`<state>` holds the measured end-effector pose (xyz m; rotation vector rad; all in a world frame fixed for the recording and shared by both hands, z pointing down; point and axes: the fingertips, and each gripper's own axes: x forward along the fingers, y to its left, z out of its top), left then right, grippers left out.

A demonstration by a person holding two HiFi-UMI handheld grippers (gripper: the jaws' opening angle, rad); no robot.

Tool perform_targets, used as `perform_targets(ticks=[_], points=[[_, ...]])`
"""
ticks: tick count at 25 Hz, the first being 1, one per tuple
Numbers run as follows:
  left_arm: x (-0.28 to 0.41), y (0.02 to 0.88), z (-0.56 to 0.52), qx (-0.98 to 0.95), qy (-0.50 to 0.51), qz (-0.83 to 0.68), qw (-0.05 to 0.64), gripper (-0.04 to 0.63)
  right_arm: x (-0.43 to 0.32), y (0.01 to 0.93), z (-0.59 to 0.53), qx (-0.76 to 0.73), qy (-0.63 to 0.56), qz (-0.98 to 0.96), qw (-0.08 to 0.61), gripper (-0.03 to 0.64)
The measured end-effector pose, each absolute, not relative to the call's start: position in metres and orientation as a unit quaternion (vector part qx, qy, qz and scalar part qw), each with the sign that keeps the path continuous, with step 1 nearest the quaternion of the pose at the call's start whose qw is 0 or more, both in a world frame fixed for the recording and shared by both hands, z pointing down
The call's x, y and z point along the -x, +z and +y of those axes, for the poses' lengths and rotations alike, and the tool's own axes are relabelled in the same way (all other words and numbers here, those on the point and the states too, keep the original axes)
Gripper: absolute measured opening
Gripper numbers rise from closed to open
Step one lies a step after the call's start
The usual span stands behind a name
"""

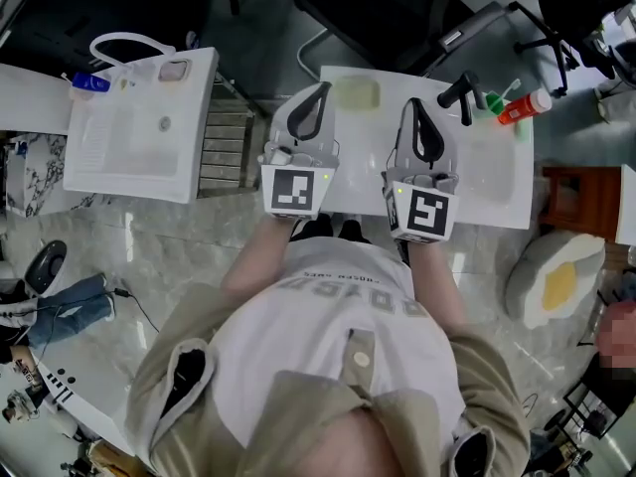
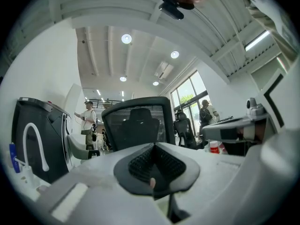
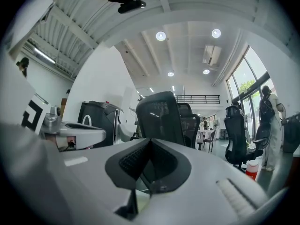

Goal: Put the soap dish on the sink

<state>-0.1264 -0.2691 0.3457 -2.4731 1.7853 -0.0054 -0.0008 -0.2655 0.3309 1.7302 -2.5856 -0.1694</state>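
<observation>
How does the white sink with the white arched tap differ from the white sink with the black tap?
The white sink with the white arched tap sits skewed at left; the white sink with the black tap lies straight ahead. Only the latter bears the pale green soap dish. Both are rectangular.

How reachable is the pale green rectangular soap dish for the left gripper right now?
Probably yes. The pale green rectangular soap dish lies uncovered on the white sink top, just right of the left gripper, with nothing between them. Its fingers are together, so they would have to open first.
</observation>
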Motion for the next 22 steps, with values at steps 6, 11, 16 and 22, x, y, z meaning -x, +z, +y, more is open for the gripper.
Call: perform_targets(ticks=[6,11,16,22], points=[[0.124,0.325,-0.264,0.807,0.029,0.586,0.067,0.008,0.001,0.313,-0.260,-0.550,-0.065,-0.832,-0.015,0.006],[0.125,0.317,-0.259,0.808,0.039,0.584,0.075,0.008,0.002,0.303,-0.257,-0.547,-0.067,-0.834,-0.031,0.006],[0.125,0.310,-0.255,0.808,0.046,0.581,0.087,0.008,0.005,0.300,-0.254,-0.540,-0.079,-0.837,-0.037,0.002],[0.125,0.308,-0.251,0.809,0.043,0.580,0.092,0.008,0.011,0.285,-0.247,-0.525,-0.091,-0.845,-0.052,0.000]])
